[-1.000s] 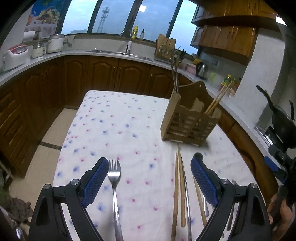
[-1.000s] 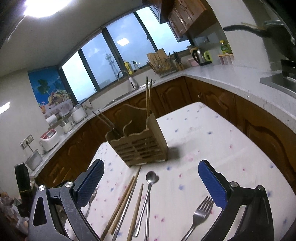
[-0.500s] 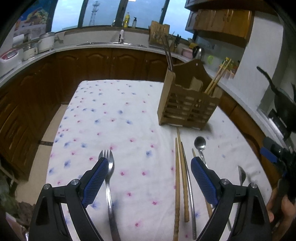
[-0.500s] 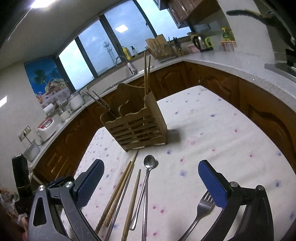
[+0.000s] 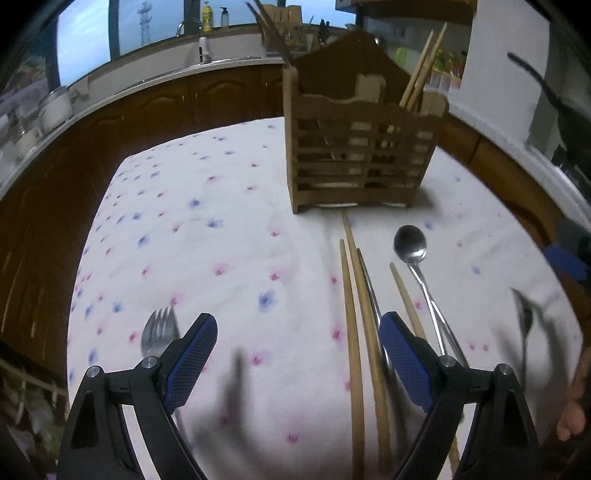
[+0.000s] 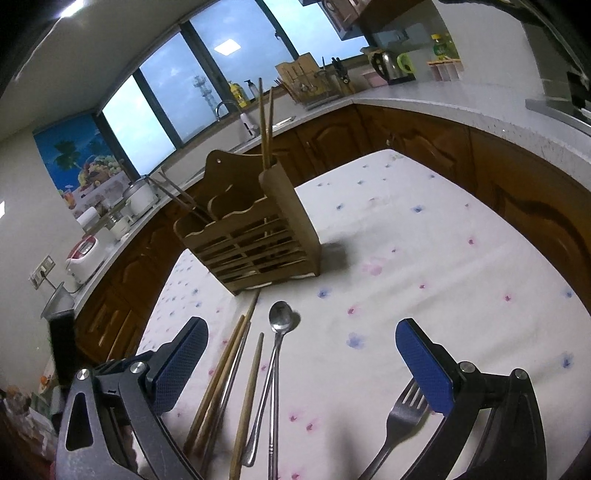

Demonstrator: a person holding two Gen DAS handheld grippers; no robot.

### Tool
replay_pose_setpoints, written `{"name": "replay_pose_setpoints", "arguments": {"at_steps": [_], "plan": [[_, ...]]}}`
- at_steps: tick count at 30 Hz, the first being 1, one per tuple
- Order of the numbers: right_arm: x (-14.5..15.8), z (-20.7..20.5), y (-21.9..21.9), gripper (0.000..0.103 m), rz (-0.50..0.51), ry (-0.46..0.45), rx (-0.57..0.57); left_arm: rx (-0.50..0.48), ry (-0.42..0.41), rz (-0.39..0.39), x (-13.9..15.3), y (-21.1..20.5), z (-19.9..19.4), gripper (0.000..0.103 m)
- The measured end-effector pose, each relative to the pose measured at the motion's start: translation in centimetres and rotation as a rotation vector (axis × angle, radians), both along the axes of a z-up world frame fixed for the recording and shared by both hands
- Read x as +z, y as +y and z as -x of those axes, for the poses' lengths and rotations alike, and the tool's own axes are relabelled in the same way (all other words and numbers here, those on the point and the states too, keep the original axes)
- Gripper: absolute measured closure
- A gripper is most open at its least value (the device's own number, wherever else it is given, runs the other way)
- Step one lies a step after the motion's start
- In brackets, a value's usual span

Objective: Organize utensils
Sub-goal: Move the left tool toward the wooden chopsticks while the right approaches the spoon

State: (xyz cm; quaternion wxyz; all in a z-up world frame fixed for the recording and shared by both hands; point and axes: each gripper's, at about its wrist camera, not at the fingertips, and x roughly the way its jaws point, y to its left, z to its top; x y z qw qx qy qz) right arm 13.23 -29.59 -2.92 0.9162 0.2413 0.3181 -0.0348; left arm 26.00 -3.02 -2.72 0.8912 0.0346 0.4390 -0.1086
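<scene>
While over the tablecloth (image 5: 229, 206) | left claw (image 5: 295, 354) wide, empty | right claw (image 6: 301, 354) wide, holding nothing

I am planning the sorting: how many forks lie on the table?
2. One fork lies left of the chopsticks, the other fork right of the spoon. More may be hidden below the views.

1. Dim, bluish indoor light; dusk sky glows through the far windows (image 6: 159, 133); a ceiling lamp (image 6: 72, 11) glares top left.
2. Fisheye bends the edges; corners go black.
3. Near tablecloth (image 5: 236, 398) smears with motion blur; the holder (image 6: 258, 240) casts a soft shadow rightward.
</scene>
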Motion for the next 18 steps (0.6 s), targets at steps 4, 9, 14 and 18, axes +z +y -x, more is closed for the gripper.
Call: {"name": "replay_pose_setpoints", "arguments": {"at_steps": [4,9,14,18], "plan": [[-0.1,-0.2,-0.6,0.001,-0.005,0.003,-0.012,-0.017,0.028,-0.051,-1.5,-1.6,-1.8,0.024],[-0.3,-0.7,-1.0,0.001,-0.014,0.010,-0.020,-0.043,0.059,-0.054,-3.1,-2.8,-3.3,0.028],[-0.5,-1.5,-0.9,0.001,-0.011,0.019,-0.013,-0.042,0.040,-0.046,-3.8,-2.3,-3.4,0.042],[-0.8,-2.0,-0.6,0.001,-0.012,0.026,0.003,-0.023,0.035,-0.046,-4.1,-0.3,-2.2,0.046]]}}
